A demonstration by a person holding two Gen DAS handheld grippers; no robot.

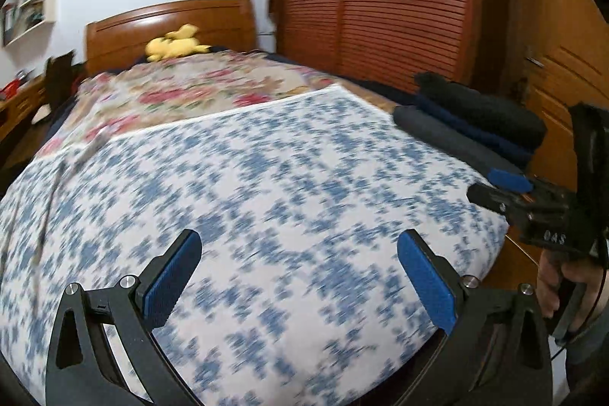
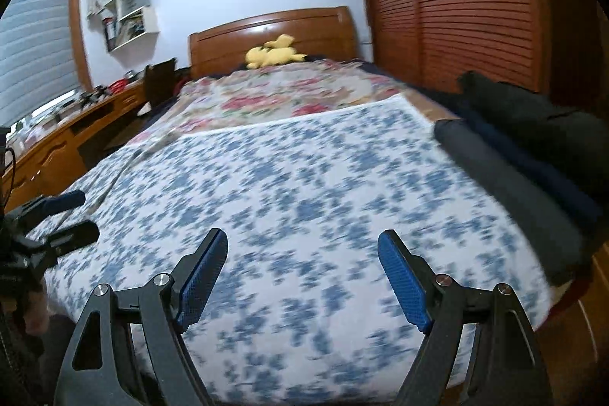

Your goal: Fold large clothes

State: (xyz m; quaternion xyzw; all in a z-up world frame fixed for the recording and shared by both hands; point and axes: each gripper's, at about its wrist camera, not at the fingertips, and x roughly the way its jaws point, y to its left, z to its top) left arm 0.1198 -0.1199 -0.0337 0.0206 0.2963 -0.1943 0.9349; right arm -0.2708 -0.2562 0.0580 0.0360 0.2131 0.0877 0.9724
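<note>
Bedroom, bed [image 1: 213, 21]: blue-patterned garment [image 1: 266, 185] spread flat; dark folded stack [image 2: 533, 155] at its right. Left gripper [image 1: 300, 276] and right gripper [image 2: 302, 276] gaping, empty. I judge fold pending; next, pinch near hem corners

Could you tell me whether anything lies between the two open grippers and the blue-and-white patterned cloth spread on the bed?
Nothing visible does. The left gripper and right gripper both face bare stretches of the patterned cloth. The stack of dark folded clothes sits off at the bed's right edge, clear of both.
</note>
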